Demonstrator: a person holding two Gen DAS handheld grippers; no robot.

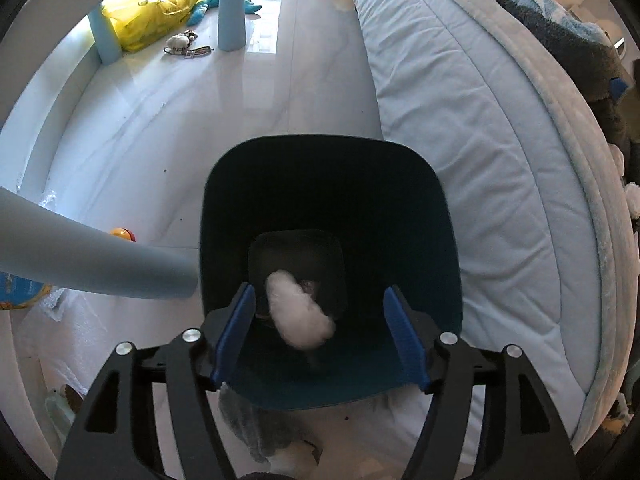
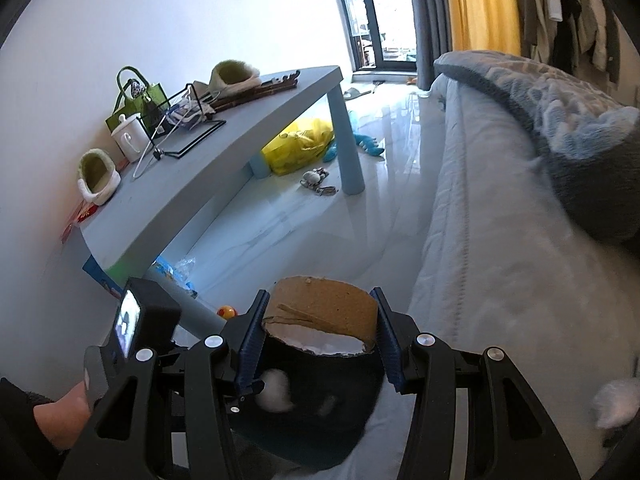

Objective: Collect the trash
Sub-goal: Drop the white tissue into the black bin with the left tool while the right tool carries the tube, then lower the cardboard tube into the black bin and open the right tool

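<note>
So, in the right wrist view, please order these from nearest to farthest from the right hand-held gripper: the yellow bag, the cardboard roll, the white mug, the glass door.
1. Cardboard roll: clamped between the fingers of the right hand-held gripper.
2. White mug: on the table, left.
3. Yellow bag: on the floor under the table. Close to the mug; this order is uncertain.
4. Glass door: far end of the room.
</note>
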